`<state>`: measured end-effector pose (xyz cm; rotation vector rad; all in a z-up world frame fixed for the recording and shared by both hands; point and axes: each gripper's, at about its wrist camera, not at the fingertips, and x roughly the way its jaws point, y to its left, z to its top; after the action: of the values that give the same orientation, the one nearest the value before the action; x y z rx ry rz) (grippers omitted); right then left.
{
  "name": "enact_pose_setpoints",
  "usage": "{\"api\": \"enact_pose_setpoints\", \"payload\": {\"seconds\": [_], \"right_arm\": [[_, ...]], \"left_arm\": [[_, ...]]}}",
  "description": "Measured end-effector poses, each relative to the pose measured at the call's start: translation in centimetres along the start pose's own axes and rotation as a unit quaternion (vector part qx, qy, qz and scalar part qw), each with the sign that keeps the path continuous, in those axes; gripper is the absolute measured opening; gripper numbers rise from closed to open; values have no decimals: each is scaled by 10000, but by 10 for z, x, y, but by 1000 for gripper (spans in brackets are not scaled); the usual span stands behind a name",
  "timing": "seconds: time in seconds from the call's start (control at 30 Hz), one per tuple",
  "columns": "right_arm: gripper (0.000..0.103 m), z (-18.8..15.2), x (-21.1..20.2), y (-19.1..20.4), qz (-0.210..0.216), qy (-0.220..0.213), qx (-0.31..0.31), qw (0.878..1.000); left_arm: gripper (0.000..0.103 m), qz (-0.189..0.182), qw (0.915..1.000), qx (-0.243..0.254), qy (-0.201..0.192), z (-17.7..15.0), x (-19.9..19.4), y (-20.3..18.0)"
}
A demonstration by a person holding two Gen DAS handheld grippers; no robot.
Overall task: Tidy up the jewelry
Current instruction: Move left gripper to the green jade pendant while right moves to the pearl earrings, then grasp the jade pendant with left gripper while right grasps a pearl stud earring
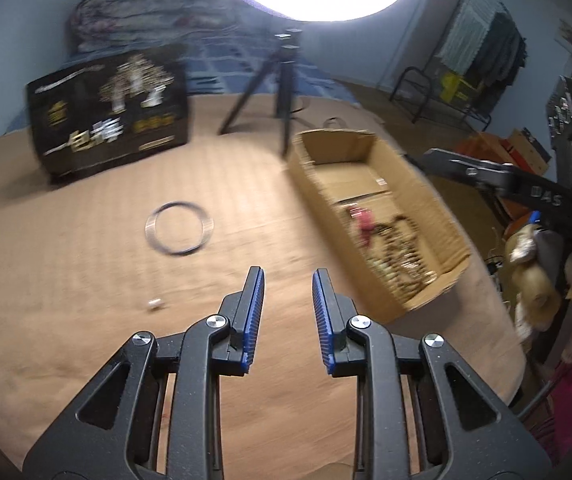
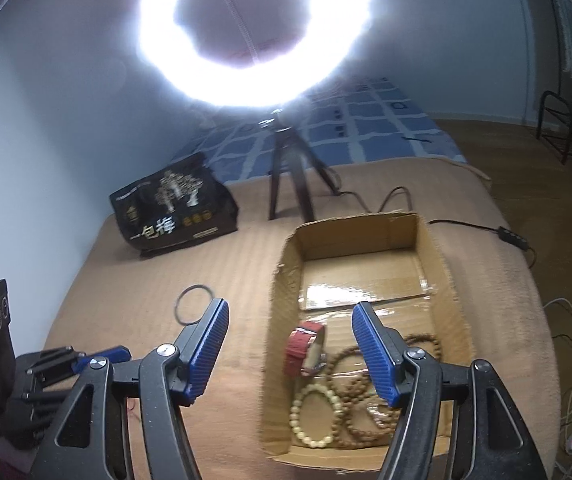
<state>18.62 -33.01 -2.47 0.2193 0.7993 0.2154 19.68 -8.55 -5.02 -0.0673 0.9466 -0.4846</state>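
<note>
Ahead: bangle [image 1: 179,227] beyond empty left fingers [image 1: 254,296].

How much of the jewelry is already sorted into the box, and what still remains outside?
Done: a red watch, a pale bead bracelet and brown beads lie in the cardboard box. In hand: nothing; left gripper and right gripper are both open and empty. Left: a thin ring and a small white piece on the blanket.

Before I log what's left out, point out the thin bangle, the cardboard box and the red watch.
thin bangle [image 1: 179,227]: left wrist view, on its rim.
cardboard box [image 2: 283,304]: right wrist view, left wall.
red watch [image 2: 300,346]: right wrist view, on the strap.
</note>
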Motion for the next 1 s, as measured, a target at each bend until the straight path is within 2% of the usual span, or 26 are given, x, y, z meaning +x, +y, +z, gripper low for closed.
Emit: {"api": "enact_pose_setpoints", "payload": {"seconds": [0.17,0.27,0.4,0.6,0.67,0.87,1.0], "right_arm": [[67,-7,13,24,240,188,-226,9993],[67,-14,25,43,394,371,-379,9978],[65,-22,40,66,553,596,-581,9950],[57,-37,62,96,723,958,-891,9888],[51,-43,69,103,754,1066,-966,9867],[41,-57,90,112,906,1431,-943,9810],[39,-63,102,115,926,1574,-927,9788]], "left_arm": [[24,145,9992,-322,204,-17,-5,51],[24,60,9978,-545,371,-30,-2,76],[24,-55,9960,-721,530,-43,4,90],[24,-108,9949,-630,777,-53,20,92],[24,-92,9946,-598,848,-56,25,91],[24,82,9932,-530,1038,-60,41,92],[25,208,9922,-469,1138,-62,49,89]]}}
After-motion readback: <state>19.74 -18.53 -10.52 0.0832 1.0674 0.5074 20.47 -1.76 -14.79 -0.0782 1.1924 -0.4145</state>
